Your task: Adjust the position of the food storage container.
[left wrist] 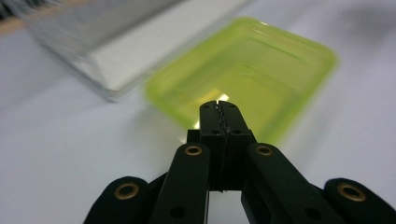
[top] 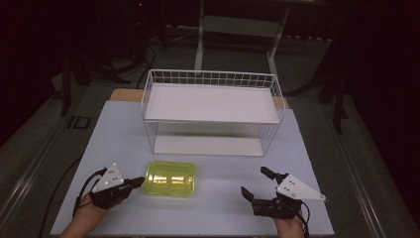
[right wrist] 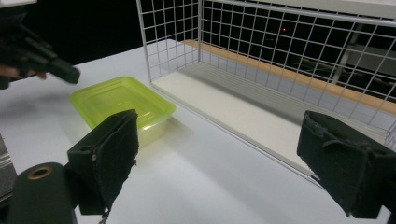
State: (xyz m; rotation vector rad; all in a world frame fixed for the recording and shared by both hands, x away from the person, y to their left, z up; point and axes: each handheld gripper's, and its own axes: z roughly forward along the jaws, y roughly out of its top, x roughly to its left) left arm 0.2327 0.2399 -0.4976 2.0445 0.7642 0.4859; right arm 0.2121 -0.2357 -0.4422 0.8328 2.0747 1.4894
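Note:
A translucent yellow-green plastic container (top: 170, 179) lies on the white table, in front of a white wire basket rack (top: 212, 110). My left gripper (top: 137, 181) is shut with nothing between its jaws, its tips just beside the container's left edge. In the left gripper view the closed tips (left wrist: 218, 108) point at the container (left wrist: 252, 70). My right gripper (top: 256, 182) stands open at the front right, apart from the container. In the right gripper view its pads (right wrist: 116, 149) frame the container (right wrist: 122, 102) and the rack (right wrist: 261, 60); the left gripper (right wrist: 72, 75) shows at the upper left.
The rack has a white shelf on top (top: 212, 103) and a white floor panel (top: 205, 145) below, open toward me. The white tabletop (top: 223, 208) ends close to my hands at the front. Dark floor and stands lie beyond the table.

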